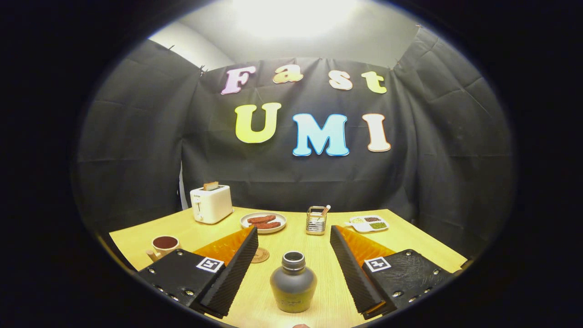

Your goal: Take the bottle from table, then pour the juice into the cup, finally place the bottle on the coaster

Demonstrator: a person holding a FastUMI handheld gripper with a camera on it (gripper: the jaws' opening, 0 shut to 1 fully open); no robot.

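My gripper (294, 241) is level, pointed straight across the table (410, 241), low over the near edge. Fingers spread wide, touching nothing. One bottle (293, 283) stands upright between them, nearer the finger bases than the tips, clear gaps both sides, cap off, mouth open. It sits on bare table.

One coaster (260, 255): round, flat, just beside the left fingertip, partly hidden by it, ahead-left of the bottle. One cup (164, 246): further left, outside the left finger, dark liquid in it, handle toward me.

Beyond the fingertips, back row across the table:
- one toaster (211, 203), far left, one slice (211, 185) sticking up from it
- one plate (263, 222) with two sausages (264, 222), just right of the toaster
- one small clear holder (316, 220), something thin standing in it, can't tell what
- one divided tray (368, 223), far right, small heaps in its compartments, can't count them for sure

All well apart from the bottle.
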